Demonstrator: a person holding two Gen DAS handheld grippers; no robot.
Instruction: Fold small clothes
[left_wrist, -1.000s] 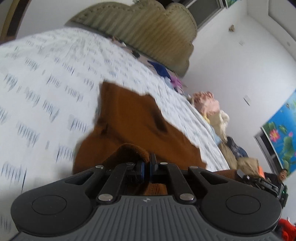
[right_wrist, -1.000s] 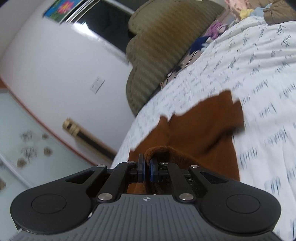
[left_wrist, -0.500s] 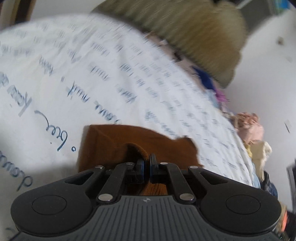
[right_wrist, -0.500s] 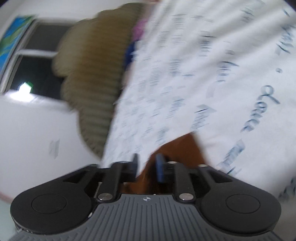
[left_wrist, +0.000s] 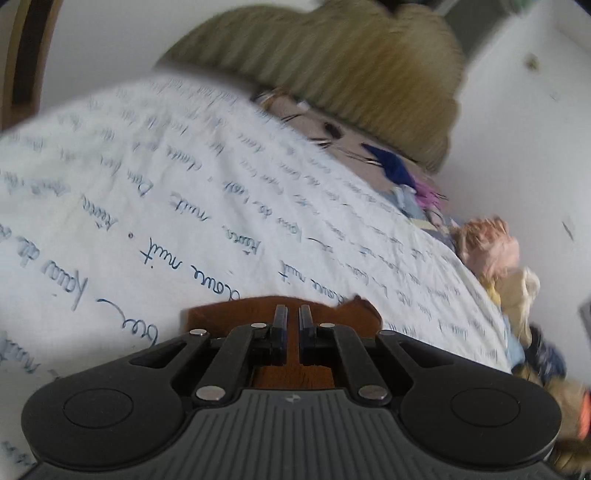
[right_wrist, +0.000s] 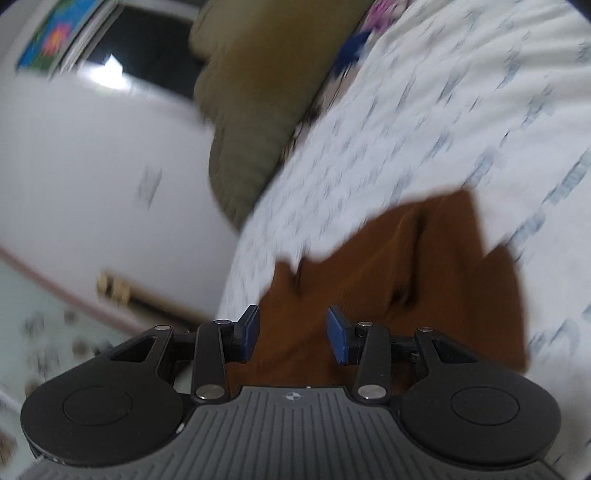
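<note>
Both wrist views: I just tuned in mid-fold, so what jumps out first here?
The brown garment stands out, lying on the white sheet with blue handwriting print, right in front of both grippers. The right gripper hangs wide open over it, while the left gripper shows only a narrow gap with brown cloth visible through it. Beyond, an olive ribbed headboard rises at the far end of the bed, with loose clothes piled along the bed's edge.
</note>
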